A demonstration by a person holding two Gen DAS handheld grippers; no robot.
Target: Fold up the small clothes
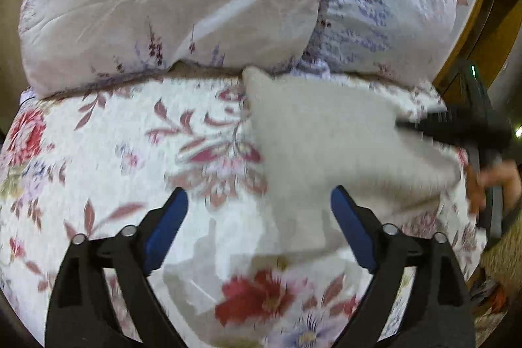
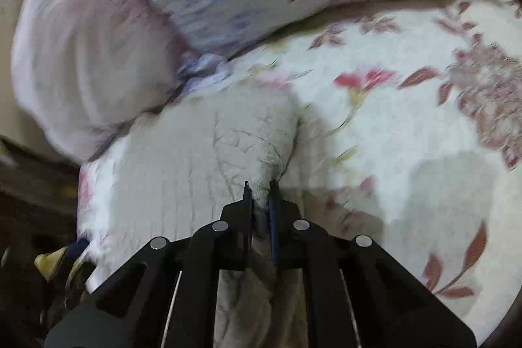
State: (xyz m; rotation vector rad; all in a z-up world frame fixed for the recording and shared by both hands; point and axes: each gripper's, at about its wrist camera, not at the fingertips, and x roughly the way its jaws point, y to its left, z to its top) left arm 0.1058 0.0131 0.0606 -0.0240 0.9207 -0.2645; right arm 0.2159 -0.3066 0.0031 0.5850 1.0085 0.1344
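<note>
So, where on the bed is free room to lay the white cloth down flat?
Free: the floral bedsheet left of the white cloth, in front of the open left gripper. Crowded: the pillows along the far edge, and the right gripper, which pinches the cloth.

Two pillows (image 1: pixel 169 5) on floral bedsheet (image 1: pixel 98 152).

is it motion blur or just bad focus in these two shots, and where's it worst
Motion blur, it seems: in the left wrist view the white garment and floral bedsheet smear while the open left gripper stays crisp; in the right wrist view the pillows streak, the right gripper pinching the garment stays sharp.
</note>
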